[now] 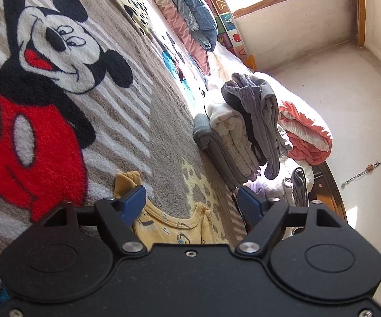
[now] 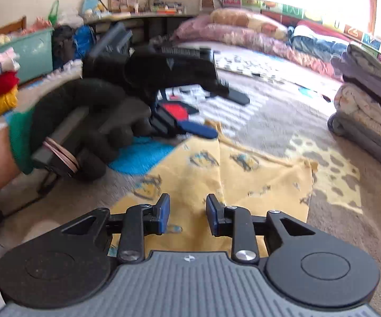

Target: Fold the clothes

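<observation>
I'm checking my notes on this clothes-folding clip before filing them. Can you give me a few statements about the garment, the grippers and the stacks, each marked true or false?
1. The yellow garment lies spread on the cartoon-mouse blanket. True.
2. The right gripper is clamped on the yellow garment. False: its jaws stand apart with nothing pinched between them; the cloth lies beneath.
3. The left gripper has its jaws wide open. True.
4. The hand holding the left gripper is bare. False: it wears a dark glove with a green cuff.
5. The folded stack beside the garment holds only red clothes. False: it shows grey, cream and purple-grey pieces.
</observation>
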Tool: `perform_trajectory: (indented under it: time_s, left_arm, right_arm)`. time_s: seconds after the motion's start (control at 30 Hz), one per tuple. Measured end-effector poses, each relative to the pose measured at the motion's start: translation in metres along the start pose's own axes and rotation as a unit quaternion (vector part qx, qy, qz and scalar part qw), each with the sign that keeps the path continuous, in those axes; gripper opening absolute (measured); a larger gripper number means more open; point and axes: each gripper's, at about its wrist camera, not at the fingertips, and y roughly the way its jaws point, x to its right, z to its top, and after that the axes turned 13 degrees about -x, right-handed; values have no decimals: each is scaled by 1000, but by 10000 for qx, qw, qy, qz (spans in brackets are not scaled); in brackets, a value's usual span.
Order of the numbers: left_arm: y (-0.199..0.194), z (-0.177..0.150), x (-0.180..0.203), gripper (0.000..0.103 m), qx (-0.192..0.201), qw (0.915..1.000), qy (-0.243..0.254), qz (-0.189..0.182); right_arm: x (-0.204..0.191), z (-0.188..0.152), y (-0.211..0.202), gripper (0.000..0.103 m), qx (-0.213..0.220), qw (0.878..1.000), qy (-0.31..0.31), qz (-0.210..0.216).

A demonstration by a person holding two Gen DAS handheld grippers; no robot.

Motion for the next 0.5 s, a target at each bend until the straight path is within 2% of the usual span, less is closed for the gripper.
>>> perform_trajectory:
  time_s: [0.1, 0.17, 0.27, 0.4, 0.5]
  left_arm:
    - [-6, 1, 2, 78, 53, 9999, 27, -157]
    - [-4, -1, 10, 78, -71, 9992, 225, -310]
    - [-1, -5, 17, 78, -100, 9992, 375, 105]
    - [-8, -11, 30, 78, -221, 9972, 707, -91]
    - [-17, -19, 40, 78, -361, 9943, 930, -367]
  right_arm:
    - [2, -9, 0, 32, -34, 9999, 101, -10]
    - [-4, -13, -6, 32, 26, 9998, 11, -214]
    - [-13, -25, -11, 35, -24, 9987, -188, -469]
    - [-17, -34, -32, 36, 156, 9987, -90, -467]
    - [-20, -42, -49, 36, 233, 9985, -98, -477]
